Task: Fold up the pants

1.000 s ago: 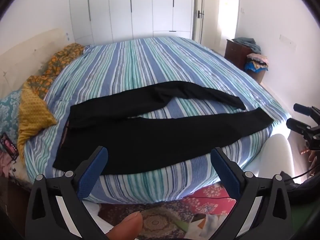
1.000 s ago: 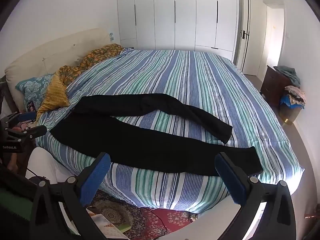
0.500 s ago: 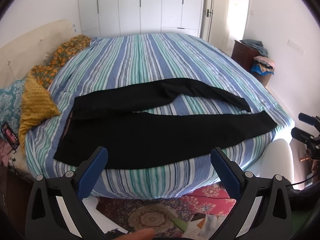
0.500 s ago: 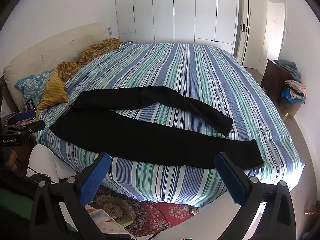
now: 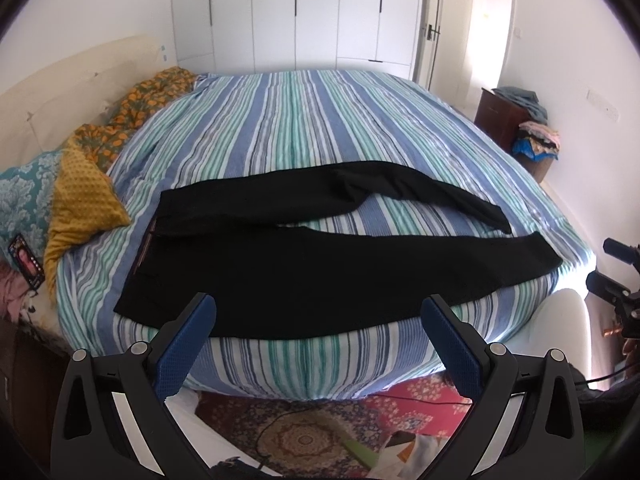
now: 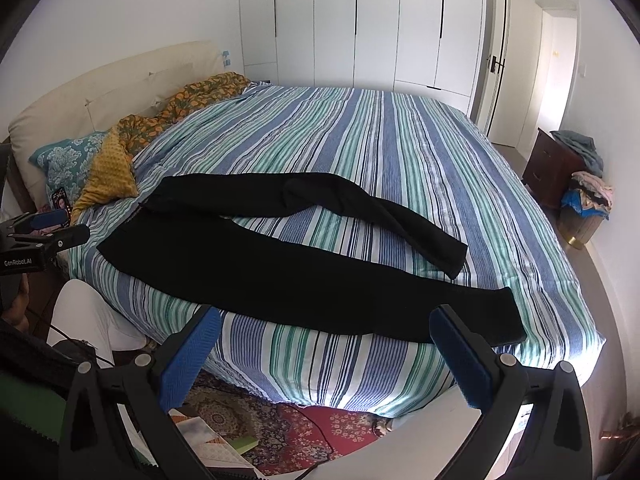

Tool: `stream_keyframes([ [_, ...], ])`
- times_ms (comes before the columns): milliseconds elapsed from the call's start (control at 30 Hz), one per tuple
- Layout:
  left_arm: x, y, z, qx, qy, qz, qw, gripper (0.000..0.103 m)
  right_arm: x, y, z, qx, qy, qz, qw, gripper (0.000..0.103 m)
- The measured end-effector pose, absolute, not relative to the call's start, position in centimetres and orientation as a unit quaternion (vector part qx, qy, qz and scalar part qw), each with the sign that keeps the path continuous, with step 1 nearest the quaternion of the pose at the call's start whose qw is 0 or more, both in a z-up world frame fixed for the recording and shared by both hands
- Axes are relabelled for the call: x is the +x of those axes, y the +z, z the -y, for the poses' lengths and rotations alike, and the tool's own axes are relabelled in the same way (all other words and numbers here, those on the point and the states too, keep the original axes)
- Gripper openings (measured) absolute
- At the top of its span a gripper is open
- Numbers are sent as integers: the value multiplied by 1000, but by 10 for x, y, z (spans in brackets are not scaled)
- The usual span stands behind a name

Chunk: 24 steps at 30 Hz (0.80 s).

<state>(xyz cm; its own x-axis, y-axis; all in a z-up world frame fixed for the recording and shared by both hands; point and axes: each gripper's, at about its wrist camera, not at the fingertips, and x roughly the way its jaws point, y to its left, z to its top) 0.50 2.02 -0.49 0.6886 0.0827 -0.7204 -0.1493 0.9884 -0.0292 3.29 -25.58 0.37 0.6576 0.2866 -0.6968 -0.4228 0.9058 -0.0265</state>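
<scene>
Black pants (image 5: 320, 272) lie spread on the striped bed (image 5: 296, 136), waistband at the left, legs running right. The far leg bends and splits away from the near leg. The pants also show in the right wrist view (image 6: 304, 268). My left gripper (image 5: 318, 320) is open and empty, held off the bed's near edge in front of the near leg. My right gripper (image 6: 326, 328) is open and empty, off the near edge by the near leg's cuff end. Each gripper shows at the edge of the other's view.
Yellow and teal pillows (image 5: 76, 204) and an orange floral blanket (image 5: 148, 100) lie at the bed's left. A phone (image 5: 26, 260) rests by the pillows. A patterned rug (image 5: 304, 432) with papers lies below. A dark cabinet with clothes (image 6: 568, 168) stands at right. White wardrobes (image 6: 360, 24) stand behind.
Both grippers have risen and tilted a little, so the bed and pants sit lower in the views. A fingertip at the bottom of the left view is gone. The pants have not moved.
</scene>
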Motion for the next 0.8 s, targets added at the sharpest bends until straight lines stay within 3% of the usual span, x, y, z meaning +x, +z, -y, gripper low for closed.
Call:
stream_keyframes([
  [500, 6, 1, -24, -11, 93, -367, 925, 103, 36, 7, 260, -104, 164, -354, 915, 103],
  [800, 13, -10, -28, -53, 42, -394, 917, 102, 38, 6, 269, -70, 151, -383, 909, 103],
])
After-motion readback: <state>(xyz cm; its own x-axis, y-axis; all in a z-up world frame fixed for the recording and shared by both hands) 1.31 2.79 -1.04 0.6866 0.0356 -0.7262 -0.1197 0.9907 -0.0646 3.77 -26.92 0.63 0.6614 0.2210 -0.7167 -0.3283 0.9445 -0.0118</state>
